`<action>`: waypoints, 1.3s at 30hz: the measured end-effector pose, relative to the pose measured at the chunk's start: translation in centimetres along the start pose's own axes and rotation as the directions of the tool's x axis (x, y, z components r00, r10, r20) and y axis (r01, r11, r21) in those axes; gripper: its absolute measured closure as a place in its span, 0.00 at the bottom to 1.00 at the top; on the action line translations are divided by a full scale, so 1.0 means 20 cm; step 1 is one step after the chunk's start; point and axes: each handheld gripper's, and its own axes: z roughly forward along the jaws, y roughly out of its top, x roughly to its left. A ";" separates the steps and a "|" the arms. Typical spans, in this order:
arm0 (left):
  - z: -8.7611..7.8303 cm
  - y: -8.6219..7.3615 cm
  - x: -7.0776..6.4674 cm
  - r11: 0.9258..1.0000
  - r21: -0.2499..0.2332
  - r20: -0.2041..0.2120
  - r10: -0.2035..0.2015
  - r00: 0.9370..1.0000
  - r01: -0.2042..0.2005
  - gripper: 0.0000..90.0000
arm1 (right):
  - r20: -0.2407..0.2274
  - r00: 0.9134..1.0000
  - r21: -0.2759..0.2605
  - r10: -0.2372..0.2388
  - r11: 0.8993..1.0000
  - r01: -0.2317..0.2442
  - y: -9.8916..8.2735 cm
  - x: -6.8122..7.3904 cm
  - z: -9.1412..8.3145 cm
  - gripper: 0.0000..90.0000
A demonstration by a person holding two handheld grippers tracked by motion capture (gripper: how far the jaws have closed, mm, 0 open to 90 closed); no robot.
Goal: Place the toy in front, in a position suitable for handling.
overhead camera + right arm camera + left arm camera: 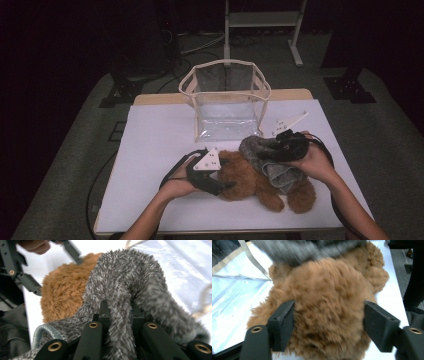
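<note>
A brown plush bear (250, 184) lies on the white table (155, 145), with a grey fuzzy cloth (280, 174) draped over its middle. My left gripper (226, 174) stands open around the bear's head (329, 310); the fur fills the gap and brushes both pads. The grey cloth (307, 250) shows blurred beyond the head. My right gripper (272, 151) is shut on a fold of the grey cloth (125, 277), pinched between its jaws (120, 315). The bear (62, 290) lies behind that cloth.
A clear plastic bag with a beige rim (225, 62) stands open-topped at the back middle of the table, just beyond the bear. Bare white tabletop lies to the left. A metal stand's legs (260, 20) are on the floor behind.
</note>
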 end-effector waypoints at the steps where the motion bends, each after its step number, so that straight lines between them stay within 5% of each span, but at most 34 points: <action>1: 0.00 0.01 0.00 1.000 -0.006 -0.003 -0.007 1.000 0.007 0.27 | -0.015 1.000 -0.003 0.000 1.000 0.000 -0.01 0.01 0.02 0.85; 4: 0.03 0.02 -0.01 1.000 -0.010 0.002 -0.012 1.000 0.012 0.19 | -0.067 0.998 -0.021 -0.007 1.000 0.006 -0.02 0.07 0.05 0.85; 8: 0.04 0.01 -0.02 1.000 0.004 0.024 0.008 1.000 -0.008 0.26 | -0.075 0.996 -0.037 -0.039 0.999 0.036 -0.03 0.12 0.04 0.85; 17: 0.03 0.00 -0.02 1.000 0.007 0.029 0.012 1.000 -0.012 0.32 | 0.005 1.000 -0.094 0.023 0.995 -0.022 -0.02 -0.05 -0.13 0.85; 20: 0.01 0.02 -0.01 1.000 0.014 0.014 0.026 1.000 -0.026 0.31 | -0.009 0.999 -0.058 0.034 0.998 -0.035 -0.05 -0.06 -0.10 0.85; 26: -0.03 0.03 0.03 0.997 0.065 -0.037 0.037 0.999 -0.034 0.35 | -0.086 0.996 -0.051 0.023 0.998 -0.027 -0.09 0.02 0.01 0.86; 30: -0.04 0.01 0.04 0.997 0.069 -0.003 0.018 1.000 -0.018 0.33 | -0.099 0.995 -0.049 0.004 0.999 -0.009 -0.09 0.09 0.06 0.86; 34: -0.04 0.04 0.03 1.000 0.022 0.042 0.017 0.999 -0.018 0.32 | -0.104 0.995 -0.053 -0.006 0.999 0.000 -0.10 0.12 0.08 0.86; 36: -0.01 0.05 0.02 0.998 0.053 0.080 0.025 0.996 -0.029 0.33 | -0.111 0.994 -0.054 -0.012 0.999 0.006 -0.10 0.13 0.07 0.86; 39: 0.02 0.04 0.00 0.996 0.069 0.085 0.046 0.995 -0.052 0.33 | -0.080 0.996 -0.073 -0.032 0.997 0.026 -0.08 0.13 0.01 0.86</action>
